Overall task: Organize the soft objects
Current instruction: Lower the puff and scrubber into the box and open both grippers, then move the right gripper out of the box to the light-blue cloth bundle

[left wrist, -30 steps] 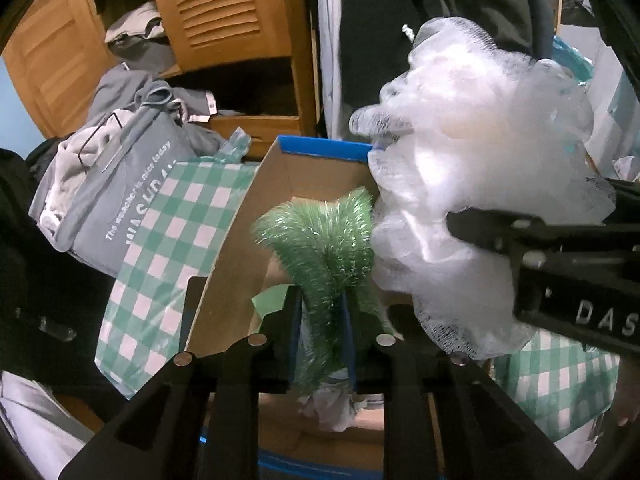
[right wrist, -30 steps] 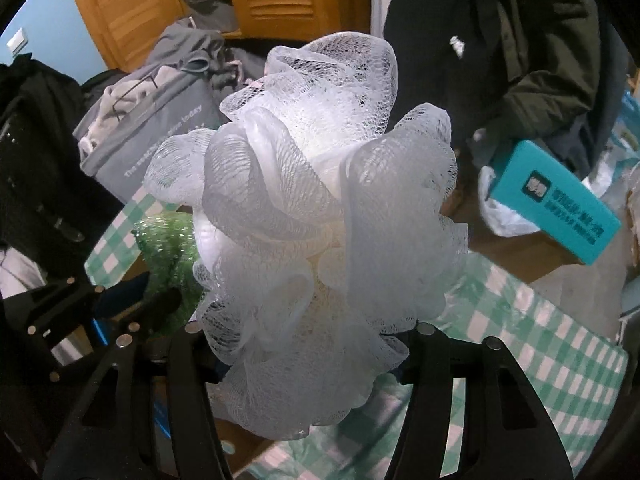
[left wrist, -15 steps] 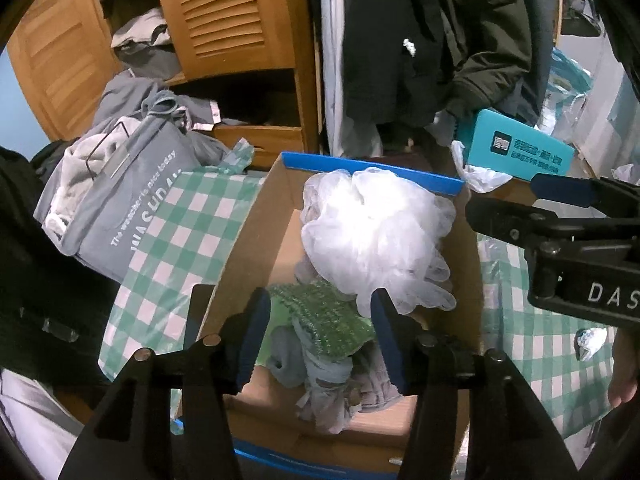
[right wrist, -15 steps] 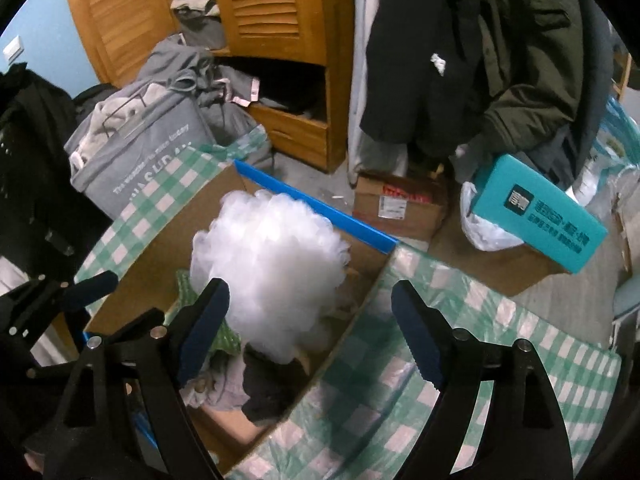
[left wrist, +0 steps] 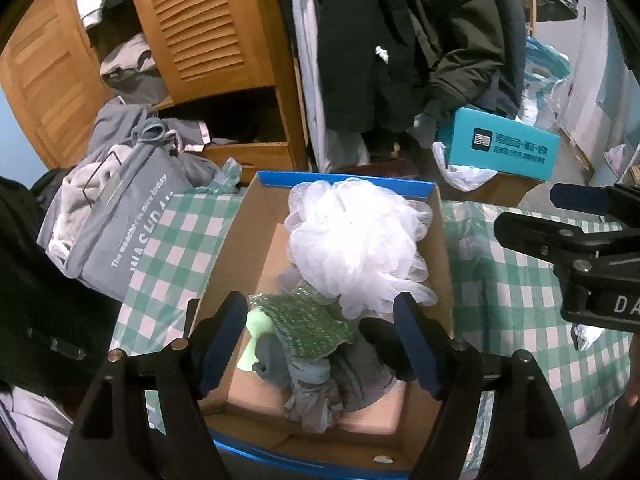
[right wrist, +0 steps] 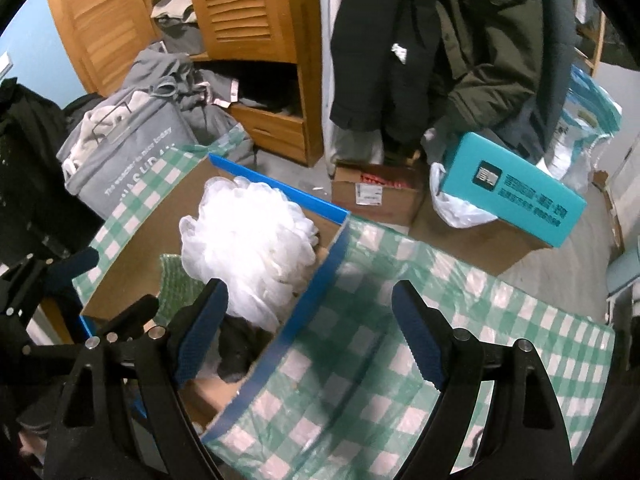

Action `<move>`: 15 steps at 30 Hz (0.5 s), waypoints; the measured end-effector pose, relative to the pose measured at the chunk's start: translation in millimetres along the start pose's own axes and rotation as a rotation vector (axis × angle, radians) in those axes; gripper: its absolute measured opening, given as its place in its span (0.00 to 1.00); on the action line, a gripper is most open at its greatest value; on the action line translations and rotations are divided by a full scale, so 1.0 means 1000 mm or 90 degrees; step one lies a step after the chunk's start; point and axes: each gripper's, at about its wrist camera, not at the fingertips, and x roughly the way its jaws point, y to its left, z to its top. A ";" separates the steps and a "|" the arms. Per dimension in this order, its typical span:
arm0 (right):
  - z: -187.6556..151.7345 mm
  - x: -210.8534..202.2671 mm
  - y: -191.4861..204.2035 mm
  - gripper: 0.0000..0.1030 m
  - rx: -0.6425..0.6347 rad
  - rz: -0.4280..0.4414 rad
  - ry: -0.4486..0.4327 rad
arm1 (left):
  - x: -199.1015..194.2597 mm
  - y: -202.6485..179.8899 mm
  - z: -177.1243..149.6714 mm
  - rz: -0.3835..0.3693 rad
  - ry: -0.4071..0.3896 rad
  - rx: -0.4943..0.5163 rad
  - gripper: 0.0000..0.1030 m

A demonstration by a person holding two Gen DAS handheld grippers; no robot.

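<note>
A cardboard box with a blue rim point(left wrist: 346, 184) point(right wrist: 320, 280) stands on a green checked cloth. In it lie a white mesh bath puff point(left wrist: 356, 240) point(right wrist: 248, 236), a green sparkly scrubber point(left wrist: 308, 324) point(right wrist: 176, 284) and grey cloths point(left wrist: 320, 380). My left gripper point(left wrist: 320, 344) is open and empty above the box's near end. My right gripper point(right wrist: 310, 336) is open and empty over the box's right edge; it also shows in the left wrist view point(left wrist: 580, 240) at the right.
A grey laundry bag point(left wrist: 116, 216) full of clothes stands left of the box. A wooden wardrobe point(left wrist: 208, 40) and hanging dark coats point(left wrist: 400, 40) are behind. A teal box point(left wrist: 500, 148) point(right wrist: 516, 196) sits on cartons at the back right. The checked cloth point(right wrist: 440, 320) stretches right.
Both grippers opened and let go: the white puff and the green scrubber dropped into the box. Both grippers have since pulled back and up, with jaws wider.
</note>
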 end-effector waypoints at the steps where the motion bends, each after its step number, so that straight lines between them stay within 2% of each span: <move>1: -0.002 -0.001 -0.002 0.82 0.003 -0.002 0.000 | -0.001 -0.003 0.000 -0.002 -0.001 0.004 0.75; 15: -0.040 -0.019 -0.055 0.82 0.065 -0.025 0.019 | -0.015 -0.049 0.001 -0.023 -0.014 0.064 0.80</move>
